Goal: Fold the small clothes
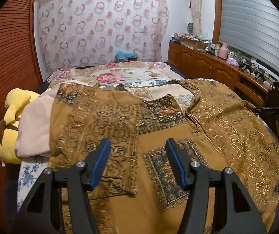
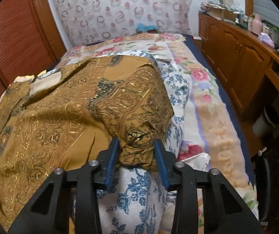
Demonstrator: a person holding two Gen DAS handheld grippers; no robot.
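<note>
Bedroom light falls on a bed (image 2: 207,101) covered with flowered blankets, where a brown gold-patterned shirt (image 1: 159,128) lies spread with its front up. The right claw (image 2: 137,156) has its jaws apart around a bunched corner of the shirt's right edge; the cloth sits between the blue pads (image 2: 113,156) but does not look pinched yet. The left claw (image 1: 137,161) hovers open above the shirt's middle, gripping nothing.

The step in hand appears to be taking hold of the right side to fold it inward. To do it well, the right claw should close fully on the bunched corner, catching both layers of cloth and none of the blue-flowered sheet (image 2: 135,195) beneath it. The left claw could then press or grip near the fold line, so the body stays flat while the side travels over.

Farther out, a pink cloth (image 1: 34,128) and a yellow plush toy (image 1: 12,113) lie just beside the shirt's left sleeve, and a wooden cabinet (image 1: 203,64) runs along the wall.
</note>
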